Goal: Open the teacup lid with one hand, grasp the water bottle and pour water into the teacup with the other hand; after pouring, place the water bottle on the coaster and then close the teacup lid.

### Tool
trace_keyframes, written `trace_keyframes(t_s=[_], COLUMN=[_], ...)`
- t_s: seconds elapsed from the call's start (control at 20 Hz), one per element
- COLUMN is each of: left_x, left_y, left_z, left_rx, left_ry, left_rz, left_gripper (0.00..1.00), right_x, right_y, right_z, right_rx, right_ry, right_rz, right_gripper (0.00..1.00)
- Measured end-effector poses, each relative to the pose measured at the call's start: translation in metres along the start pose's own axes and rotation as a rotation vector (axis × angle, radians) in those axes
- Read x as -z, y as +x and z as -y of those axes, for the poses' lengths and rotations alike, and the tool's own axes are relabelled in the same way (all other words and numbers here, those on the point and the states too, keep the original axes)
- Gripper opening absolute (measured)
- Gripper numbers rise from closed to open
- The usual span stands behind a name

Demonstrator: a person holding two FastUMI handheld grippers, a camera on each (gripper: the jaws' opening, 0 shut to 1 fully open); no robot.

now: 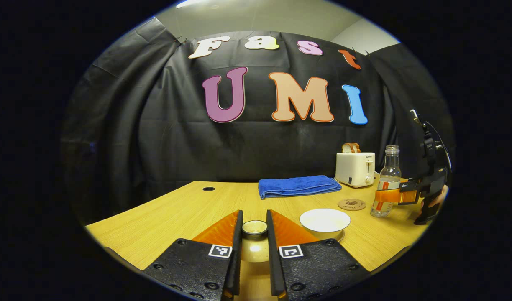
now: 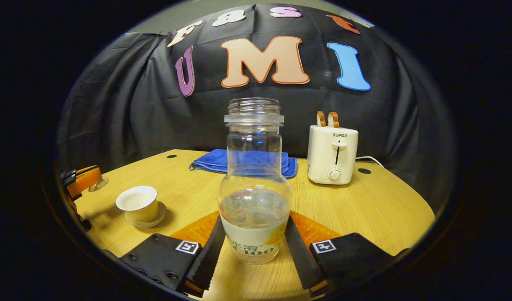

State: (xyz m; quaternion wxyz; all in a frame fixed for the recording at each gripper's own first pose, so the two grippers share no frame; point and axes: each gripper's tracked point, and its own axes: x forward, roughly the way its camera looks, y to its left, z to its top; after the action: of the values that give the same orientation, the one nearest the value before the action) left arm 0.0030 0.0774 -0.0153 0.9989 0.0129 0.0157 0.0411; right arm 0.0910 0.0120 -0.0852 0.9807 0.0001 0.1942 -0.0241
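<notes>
— Left gripper point(image 1: 254, 234)?
— Closed on the teacup lid point(image 1: 254, 228), one finger on each side of its knob, lid held between the pads just above the surface point(image 1: 176, 209).
— And the teacup point(image 1: 324, 221)?
— Uncovered, white, sat on its saucer just to the right of that gripper's fingers and a little ahead. Seen also in the right gripper view, teacup point(image 2: 137, 203) low to the left, with the left gripper point(image 2: 82, 179) beyond it at the far left edge, lid in its grip.
— Right gripper point(image 2: 252, 246)?
— Clamped on the water bottle point(image 2: 254, 184), both fingers pressed against the lower body at the label. Bottle upright, uncapped, part full of water, base resting on or barely above the surface; could not tell which.
— From the left gripper view?
— Water bottle point(image 1: 385, 184) far to the right, orange fingers of the right gripper point(image 1: 385, 195) wrapped round its middle, a hand point(image 1: 438, 196) behind on the handle.
— Coaster point(image 1: 352, 204)?
— Round, brown, bare, lay just left of the bottle and beyond the teacup.
— Anything else ahead?
— Folded blue towel point(image 1: 298, 186) straight ahead at the back, white toaster point(image 1: 355, 168) with two slices of bread up, to the right of the towel.
</notes>
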Motion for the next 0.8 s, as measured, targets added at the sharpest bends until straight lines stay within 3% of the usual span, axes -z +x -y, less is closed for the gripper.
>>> trace_keyframes(t_s=[0.3, 0.8], left_x=[0.0, 0.0], left_y=[-0.001, -0.001], left_z=[-0.008, -0.018], left_rx=[-0.012, -0.028], left_ry=[0.0, 0.0], left_rz=[0.0, 0.0], left_gripper=[0.26, 0.26], right_x=[-0.006, -0.009], right_y=[-0.006, -0.011], right_z=[-0.009, -0.045], right_rx=[0.033, 0.146], right_ry=[-0.107, -0.592], right_rz=[0.044, 0.092], right_gripper=[0.82, 0.82])
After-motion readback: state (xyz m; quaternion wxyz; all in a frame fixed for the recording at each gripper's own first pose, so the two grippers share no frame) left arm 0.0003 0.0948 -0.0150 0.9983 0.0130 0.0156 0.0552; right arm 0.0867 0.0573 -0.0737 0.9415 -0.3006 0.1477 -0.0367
